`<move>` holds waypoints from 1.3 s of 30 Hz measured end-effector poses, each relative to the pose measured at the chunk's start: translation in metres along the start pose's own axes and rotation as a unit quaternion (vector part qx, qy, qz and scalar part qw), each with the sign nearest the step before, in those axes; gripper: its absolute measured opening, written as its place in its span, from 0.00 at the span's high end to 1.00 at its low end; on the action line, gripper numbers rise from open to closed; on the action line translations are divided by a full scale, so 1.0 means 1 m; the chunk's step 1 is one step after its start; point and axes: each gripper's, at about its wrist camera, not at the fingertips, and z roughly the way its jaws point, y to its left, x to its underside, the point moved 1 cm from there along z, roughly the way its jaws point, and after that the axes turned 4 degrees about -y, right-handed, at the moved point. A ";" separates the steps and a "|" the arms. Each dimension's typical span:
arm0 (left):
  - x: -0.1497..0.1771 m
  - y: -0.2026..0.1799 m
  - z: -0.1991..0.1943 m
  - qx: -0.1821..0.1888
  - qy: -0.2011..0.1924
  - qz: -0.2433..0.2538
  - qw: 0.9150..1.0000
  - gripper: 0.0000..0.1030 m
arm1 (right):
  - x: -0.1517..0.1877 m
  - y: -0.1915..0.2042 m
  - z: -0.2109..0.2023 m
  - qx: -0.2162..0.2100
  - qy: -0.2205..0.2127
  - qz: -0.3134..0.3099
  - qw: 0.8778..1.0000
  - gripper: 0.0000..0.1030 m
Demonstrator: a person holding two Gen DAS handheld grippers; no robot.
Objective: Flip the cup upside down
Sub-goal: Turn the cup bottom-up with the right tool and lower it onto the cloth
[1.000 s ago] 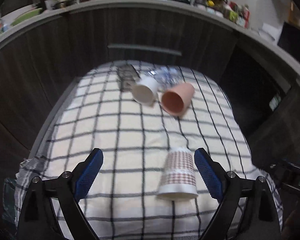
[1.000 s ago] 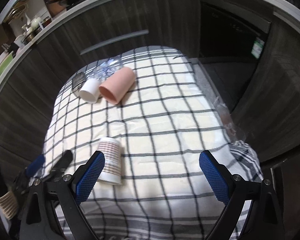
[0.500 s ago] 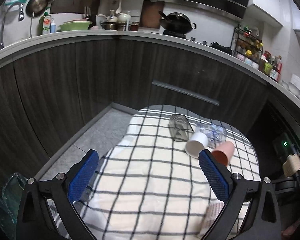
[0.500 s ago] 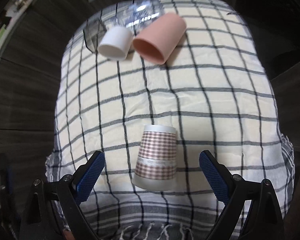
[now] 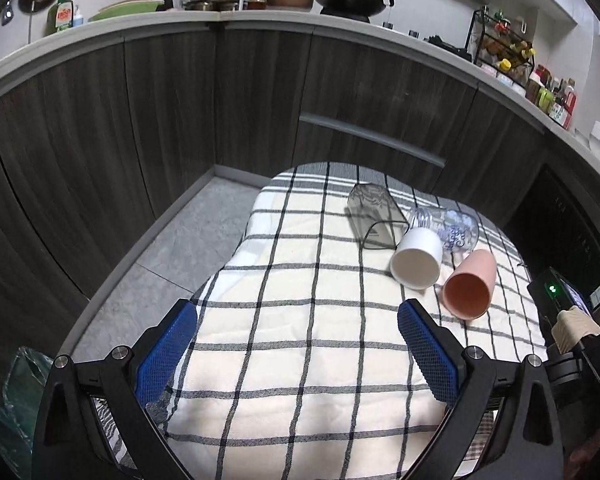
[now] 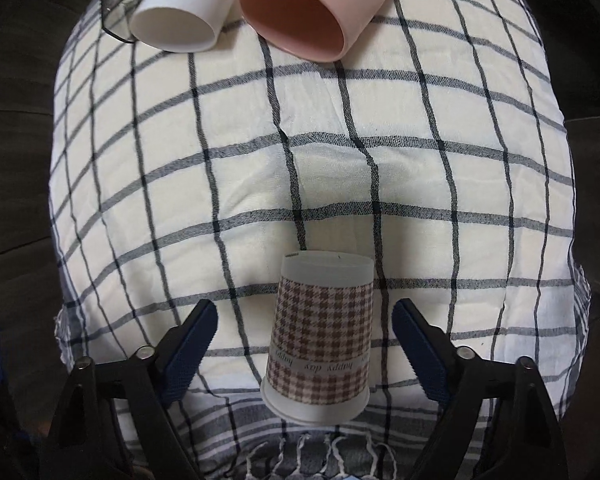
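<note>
A paper cup with a brown houndstooth pattern (image 6: 320, 336) stands upside down on the checked cloth (image 6: 340, 168), between the open blue pads of my right gripper (image 6: 305, 348), which does not touch it. A white cup (image 6: 184, 12) and a pink cup (image 6: 312, 8) lie on their sides at the far end. In the left wrist view the white cup (image 5: 418, 258) and the pink cup (image 5: 470, 284) lie at right. My left gripper (image 5: 296, 354) is open and empty above the cloth's near left part.
A dark clear tumbler (image 5: 374, 216) and a clear glass (image 5: 448, 230) lie on their sides behind the white cup. Dark wood cabinets (image 5: 220, 112) surround the table. Grey floor (image 5: 188, 244) lies to the left. A green bag (image 5: 16, 400) sits at lower left.
My right gripper has moved down and forward, so the patterned cup now sits between its pads. My left gripper has drifted left, away from the cup.
</note>
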 end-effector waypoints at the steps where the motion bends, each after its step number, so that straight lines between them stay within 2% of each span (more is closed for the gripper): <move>1: 0.001 0.000 0.002 0.000 0.004 0.001 1.000 0.01 | -0.002 0.000 0.004 0.006 0.007 0.001 1.000 0.18; 4: 0.003 -0.001 0.007 0.003 0.013 0.003 1.000 0.01 | -0.007 -0.003 0.016 0.020 0.026 0.003 0.999 0.26; 7: 0.002 -0.003 0.007 0.007 0.013 0.006 1.000 0.01 | -0.008 -0.006 0.023 0.023 0.041 0.003 0.999 0.44; 13: 0.002 -0.001 0.002 0.008 0.007 0.002 1.000 0.01 | 0.001 -0.002 0.011 0.019 0.016 -0.011 1.000 0.45; 16: 0.000 0.004 -0.003 0.002 -0.008 -0.008 1.000 0.01 | 0.004 0.003 -0.013 -0.002 -0.038 -0.026 0.999 0.45; 19: 0.003 0.009 -0.004 -0.007 -0.019 -0.018 1.000 0.01 | 0.010 0.007 -0.046 -0.014 -0.143 -0.048 0.988 0.45; 21: 0.008 0.011 -0.004 -0.015 -0.026 -0.019 0.999 0.01 | 0.016 0.012 -0.070 -0.014 -0.234 -0.067 0.970 0.45; 23: 0.011 0.011 -0.003 -0.022 -0.031 -0.017 0.999 0.01 | 0.022 0.014 -0.085 -0.017 -0.325 -0.083 0.942 0.45; 26: 0.018 0.008 -0.001 -0.028 -0.039 -0.004 0.999 0.01 | 0.026 0.015 -0.091 -0.012 -0.415 -0.091 0.905 0.45; 28: 0.021 0.007 0.002 -0.031 -0.036 0.002 0.999 0.01 | 0.020 0.025 -0.080 -0.010 -0.431 -0.081 0.899 0.45; 32: 0.025 0.011 0.007 -0.041 -0.030 -0.002 0.999 0.01 | 0.017 0.019 -0.065 -0.001 -0.448 -0.056 0.892 0.45; 36: 0.029 0.013 0.013 -0.037 -0.016 -0.003 0.999 0.01 | 0.021 0.010 -0.046 0.005 -0.429 -0.043 0.902 0.45; 39: 0.031 0.014 0.013 -0.037 -0.015 -0.004 0.999 0.01 | 0.036 0.013 -0.043 0.018 -0.428 -0.055 0.902 0.44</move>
